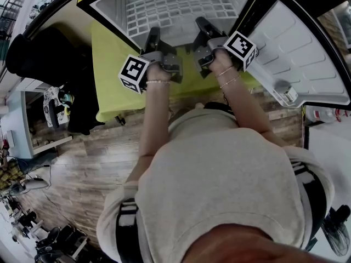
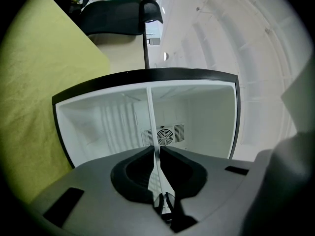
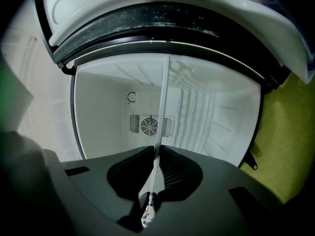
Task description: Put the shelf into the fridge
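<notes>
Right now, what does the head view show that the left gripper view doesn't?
Only the head view: the person's arms, the marker cubes and the wooden floor. Only the left gripper view: the fan grille on the back wall of the fridge. Both: that fridge, the white shelf, the left hand-held gripper clamped on it, and the yellow-green cloth.

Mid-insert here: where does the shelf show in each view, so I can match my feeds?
Head view: shelf, a white grid at top centre, ahead of both tools.
Left gripper view: edge-on, a thin white strip rising from the left tool, which grips it.
Right gripper view: a thin white strip at centre, gripped by the right tool.
Shared landmark: yellow-green cloth, at left in the left gripper view, at lower right in the right gripper view.
</notes>
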Action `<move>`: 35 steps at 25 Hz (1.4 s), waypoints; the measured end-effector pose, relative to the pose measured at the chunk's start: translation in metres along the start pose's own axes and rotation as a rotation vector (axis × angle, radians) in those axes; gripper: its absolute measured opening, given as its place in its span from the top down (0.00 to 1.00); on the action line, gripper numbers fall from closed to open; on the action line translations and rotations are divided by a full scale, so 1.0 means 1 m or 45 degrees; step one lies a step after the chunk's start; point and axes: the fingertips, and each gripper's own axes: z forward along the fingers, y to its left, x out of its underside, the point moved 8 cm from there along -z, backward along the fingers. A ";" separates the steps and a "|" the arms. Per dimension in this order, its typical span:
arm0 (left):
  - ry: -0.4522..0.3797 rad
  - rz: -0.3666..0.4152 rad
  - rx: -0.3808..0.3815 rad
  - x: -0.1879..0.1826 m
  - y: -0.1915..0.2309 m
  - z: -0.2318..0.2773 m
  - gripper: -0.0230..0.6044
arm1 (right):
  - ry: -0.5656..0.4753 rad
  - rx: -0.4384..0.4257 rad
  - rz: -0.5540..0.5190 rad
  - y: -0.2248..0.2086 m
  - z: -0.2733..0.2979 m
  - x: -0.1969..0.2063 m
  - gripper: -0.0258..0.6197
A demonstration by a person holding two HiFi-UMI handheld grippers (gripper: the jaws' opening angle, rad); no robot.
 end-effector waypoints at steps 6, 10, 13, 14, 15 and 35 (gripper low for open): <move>0.019 0.012 0.010 0.000 0.003 0.005 0.90 | 0.001 -0.008 0.000 -0.003 0.002 -0.003 0.91; 0.015 0.008 0.010 -0.008 0.003 0.021 0.90 | 0.006 -0.004 -0.005 -0.001 0.020 -0.008 0.91; 0.006 0.005 0.014 -0.011 0.002 0.032 0.90 | 0.004 -0.005 -0.013 0.000 0.032 -0.014 0.91; 0.001 0.004 0.013 -0.011 0.002 0.032 0.90 | 0.002 -0.005 -0.014 0.000 0.032 -0.013 0.91; -0.004 0.004 0.012 -0.011 0.002 0.032 0.90 | 0.001 -0.004 -0.014 -0.001 0.031 -0.013 0.91; -0.030 0.020 0.027 -0.017 0.006 0.054 0.90 | 0.017 -0.017 -0.037 -0.005 0.050 -0.020 0.89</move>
